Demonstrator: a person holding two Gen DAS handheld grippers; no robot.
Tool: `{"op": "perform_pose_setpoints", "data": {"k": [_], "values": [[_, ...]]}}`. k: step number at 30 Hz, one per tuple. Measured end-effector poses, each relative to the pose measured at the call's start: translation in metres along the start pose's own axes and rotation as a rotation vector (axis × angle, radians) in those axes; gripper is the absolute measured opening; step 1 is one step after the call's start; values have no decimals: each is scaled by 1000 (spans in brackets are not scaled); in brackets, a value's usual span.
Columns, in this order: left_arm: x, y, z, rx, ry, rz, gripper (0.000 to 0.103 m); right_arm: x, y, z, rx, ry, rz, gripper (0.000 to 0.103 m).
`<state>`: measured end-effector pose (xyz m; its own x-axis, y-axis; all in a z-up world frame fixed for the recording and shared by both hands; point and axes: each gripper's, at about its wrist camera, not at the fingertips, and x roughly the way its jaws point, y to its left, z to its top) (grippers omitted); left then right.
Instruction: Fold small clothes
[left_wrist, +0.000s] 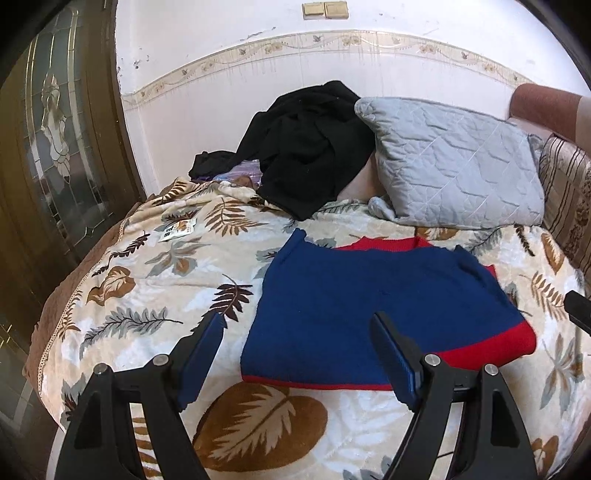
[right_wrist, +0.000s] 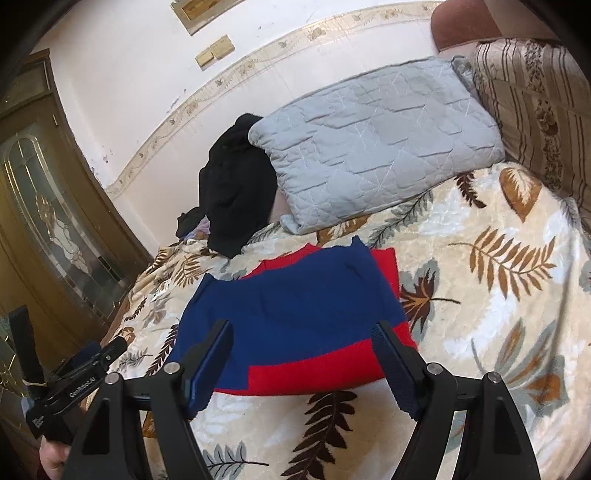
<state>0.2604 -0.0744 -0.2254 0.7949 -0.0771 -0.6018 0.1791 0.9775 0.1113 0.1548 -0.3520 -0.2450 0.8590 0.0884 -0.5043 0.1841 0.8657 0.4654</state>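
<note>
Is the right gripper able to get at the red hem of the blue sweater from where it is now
Probably yes: the right gripper is open, hovering over the sweater's near edge, with the red hem uncovered between its fingers.

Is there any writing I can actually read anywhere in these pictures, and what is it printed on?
"GenRobot.AI": white lettering on the black body of the left gripper, seen from the right wrist camera.
Small white label lower on that same body: too small to read.
Paper tag lying on the leaf-print blanket: has print, too blurred to read.
</note>
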Motion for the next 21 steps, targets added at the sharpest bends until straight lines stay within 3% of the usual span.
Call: {"op": "perform_pose_setpoints", "data": {"k": [5,8,11,15,21], "values": [[27,0,-4,-4,53,5,82,18,-6,2,26,49,20,79],[57,1,-10,-13,151,8,82,33,-19,3,73,95,18,79],[81,5,-16,-37,243,10,82,49,-47,5,192,142,15,79],[103,17,-20,-86,307,31,82,69,-89,15,325,165,10,79],[125,34,-28,-162,392,44,82,105,-114,28,331,212,-27,73]]}}
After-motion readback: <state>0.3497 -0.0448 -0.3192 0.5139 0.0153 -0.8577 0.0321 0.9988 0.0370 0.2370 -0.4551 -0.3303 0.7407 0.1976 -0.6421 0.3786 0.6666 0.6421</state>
